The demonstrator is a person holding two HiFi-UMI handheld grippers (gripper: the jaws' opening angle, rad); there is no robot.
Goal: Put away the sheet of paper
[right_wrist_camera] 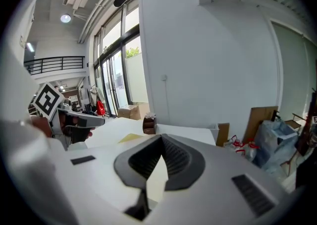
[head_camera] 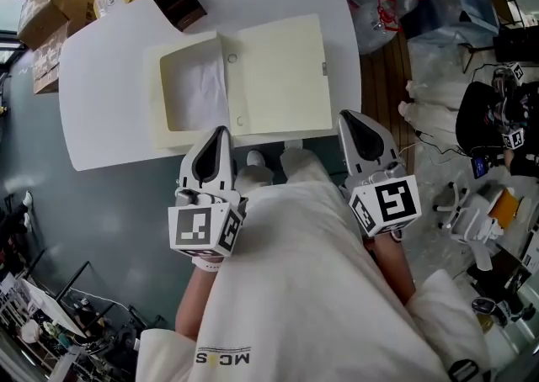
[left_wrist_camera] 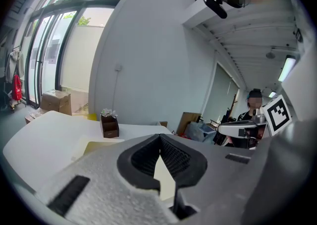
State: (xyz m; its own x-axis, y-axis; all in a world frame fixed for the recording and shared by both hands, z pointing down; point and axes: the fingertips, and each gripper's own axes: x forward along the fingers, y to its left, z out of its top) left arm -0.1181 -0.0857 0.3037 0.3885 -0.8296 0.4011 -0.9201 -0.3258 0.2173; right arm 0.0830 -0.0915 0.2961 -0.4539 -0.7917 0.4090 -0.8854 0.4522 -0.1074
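Well, both tools are drawn in close to the person's body at the near edge of the white tabletop (head_camera: pixel 109 94). The left tool (head_camera: pixel 220 131) has its jaws pressed together at the tips with nothing between them, and the right tool (head_camera: pixel 350 119) is the same, closed and empty. At 12 o'clock from them lies an open cream box (head_camera: pixel 157 94), with its lid (head_camera: pixel 282 73) folded flat toward 3 o'clock. The sheet of paper (head_camera: pixel 200 94), white and a bit crumpled, lies inside the box's tray. The box's near edge runs close to the tabletop's near edge, and the left tool's tip shows over it. Bare tabletop spreads at 9 o'clock of the box; at 3 o'clock the lid nearly reaches the tabletop's edge. A small brown flower box (head_camera: pixel 178 3) stands at 11 o'clock, apart from the tray.
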